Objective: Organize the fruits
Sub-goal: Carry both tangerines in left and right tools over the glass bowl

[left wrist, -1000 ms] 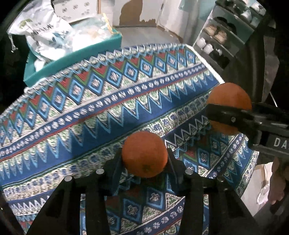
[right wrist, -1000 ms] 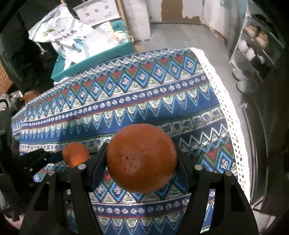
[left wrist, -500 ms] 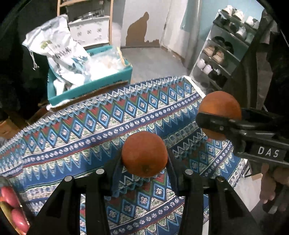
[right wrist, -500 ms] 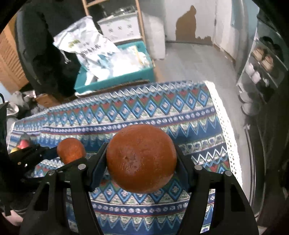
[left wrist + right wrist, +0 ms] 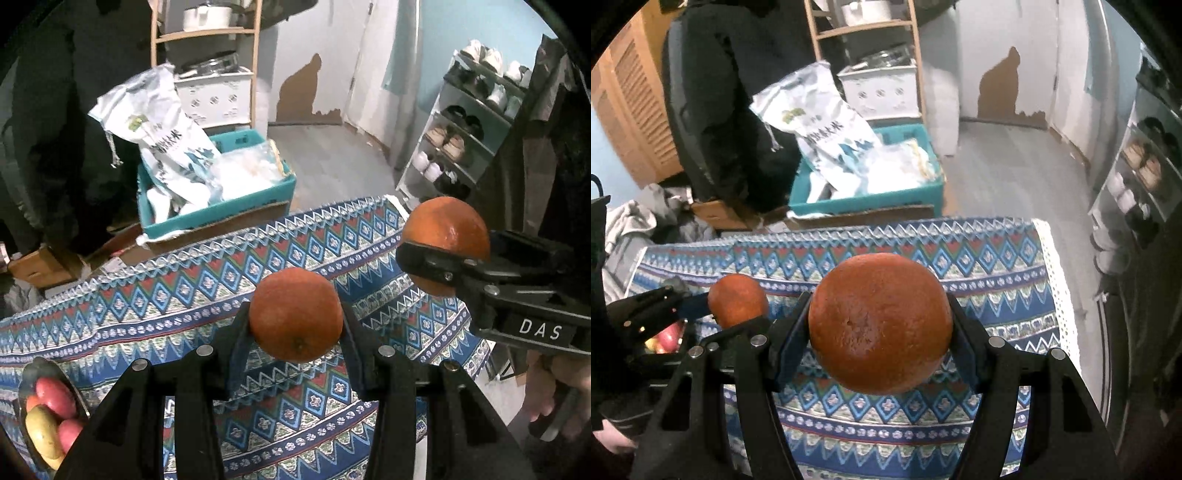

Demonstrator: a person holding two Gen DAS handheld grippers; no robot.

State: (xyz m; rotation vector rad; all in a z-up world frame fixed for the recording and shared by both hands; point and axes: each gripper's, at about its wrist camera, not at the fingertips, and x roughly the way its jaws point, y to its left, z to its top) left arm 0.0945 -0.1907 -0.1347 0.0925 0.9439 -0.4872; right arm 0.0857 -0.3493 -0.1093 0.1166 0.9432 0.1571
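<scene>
Though gripped as before, oranges [image 5: 295, 314] higher.

Two oranges [image 5: 295, 314] [image 5: 445, 229], one bowl [image 5: 26, 373] with about four fruits, one teal crate [image 5: 221, 210].

Dim indoor light, heavy fisheye warping, black vignetted corners, mild softness.

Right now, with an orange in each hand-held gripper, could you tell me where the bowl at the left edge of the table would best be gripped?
Probably by the rim of the bowl on its table side, coming from above: that thin metal edge is bare, while the red and yellow fruit heaps the inside. Only part of the bowl shows, so this is tentative. Both grippers are full, so the orange would need setting down first.
</scene>
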